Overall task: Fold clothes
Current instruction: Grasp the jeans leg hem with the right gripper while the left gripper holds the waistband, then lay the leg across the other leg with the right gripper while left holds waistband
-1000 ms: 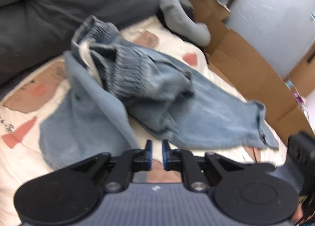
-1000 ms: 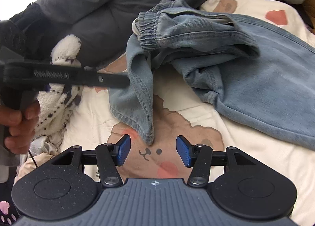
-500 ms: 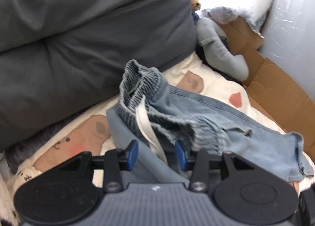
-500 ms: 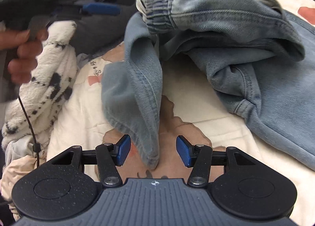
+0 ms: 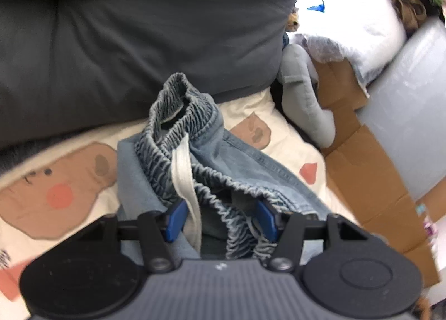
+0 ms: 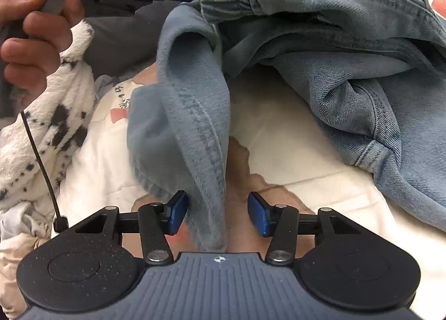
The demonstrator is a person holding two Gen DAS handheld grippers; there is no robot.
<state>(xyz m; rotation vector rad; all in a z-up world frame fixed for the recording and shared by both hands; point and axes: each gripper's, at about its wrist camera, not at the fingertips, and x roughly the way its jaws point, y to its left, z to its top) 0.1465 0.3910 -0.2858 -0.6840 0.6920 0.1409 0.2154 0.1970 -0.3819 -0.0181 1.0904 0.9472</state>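
Straddling the elastic waistband of the jeans, the left gripper has its jaws spread wide w/ the gathered denim and a pale drawstring lying between the blue pads, nothing pinched. The right gripper is likewise spread, one pant leg hanging down between its pads and brushing the left pad; not gripped.

Jeans lie crumpled on a cream bedsheet w/ bear print: waistband bunched up toward the dark grey duvet, the other leg sprawled flat off to the right in the right-wrist view. Not folded as they lie.

Judgement on doing this step well:
- Left: close on both layers of waistband, not just the drawstring, or the cord slips out and the fabric drops. Get deep enough that the elastic ridge sits behind the pads.
- Right: bite near the hem edge of that hanging leg, thru full thickness. Fabric near the pads is blurred, so I can't tell if it's one layer or doubled; prob. doubled.
- W/ both held, pull apart to tension and flatten before laying anything over, else creases get folded in.
- Keep clear of the spotted fluffy blanket by the left hand and the grey plush + cardboard at the bed edge.
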